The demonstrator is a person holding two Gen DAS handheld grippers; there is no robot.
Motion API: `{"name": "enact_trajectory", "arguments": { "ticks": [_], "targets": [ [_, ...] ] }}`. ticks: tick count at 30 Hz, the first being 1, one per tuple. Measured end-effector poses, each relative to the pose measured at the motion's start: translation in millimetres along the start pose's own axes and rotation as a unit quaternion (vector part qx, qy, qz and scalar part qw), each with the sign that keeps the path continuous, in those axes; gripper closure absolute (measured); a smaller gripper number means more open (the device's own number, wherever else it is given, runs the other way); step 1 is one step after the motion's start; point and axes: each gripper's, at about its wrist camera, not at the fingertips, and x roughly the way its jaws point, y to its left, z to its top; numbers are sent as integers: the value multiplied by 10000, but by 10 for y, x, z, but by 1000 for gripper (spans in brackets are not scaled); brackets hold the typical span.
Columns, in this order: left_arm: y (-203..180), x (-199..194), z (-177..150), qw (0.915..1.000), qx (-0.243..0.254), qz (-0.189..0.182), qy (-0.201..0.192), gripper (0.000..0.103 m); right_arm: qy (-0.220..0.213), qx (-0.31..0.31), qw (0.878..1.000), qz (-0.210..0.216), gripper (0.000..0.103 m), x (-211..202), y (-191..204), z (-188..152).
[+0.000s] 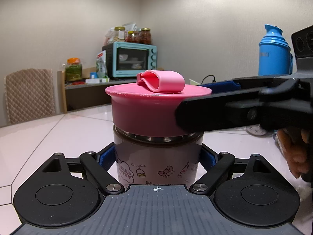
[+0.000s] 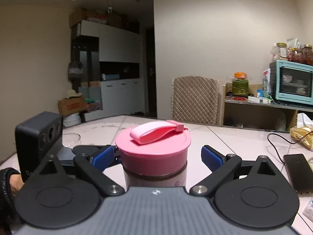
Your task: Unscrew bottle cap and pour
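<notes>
We pinch the bottle [image 1: 156, 162] in our left tongs [image 1: 156, 158], right tongs [image 2: 158, 156] spread around the cap [image 2: 153, 154], regripping for another twist.

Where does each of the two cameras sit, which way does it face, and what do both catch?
Left wrist: on the left gripper, looking level along its jaws at the bottle they clamp, toward the toaster oven; the right gripper's arm and a hand show at right.
Right wrist: on the right gripper, jaws open either side of the pink cap, facing the cabinets; a sleeve shows at left.
Shared: bottle, pink cap, toaster oven, quilted chair, table.
</notes>
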Motion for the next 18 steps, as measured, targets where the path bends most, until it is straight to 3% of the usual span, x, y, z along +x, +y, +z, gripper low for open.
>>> {"name": "enact_trajectory", "arguments": {
  "ticks": [14, 18],
  "targets": [
    [-1, 6, 1, 10000, 0, 1, 0, 13, -14, 93, 9992, -394, 7, 194, 213, -25],
    [-1, 6, 1, 10000, 1, 1, 0, 13, -17, 153, 9988, -458, 12, 213, 224, -26]
  ]
}}
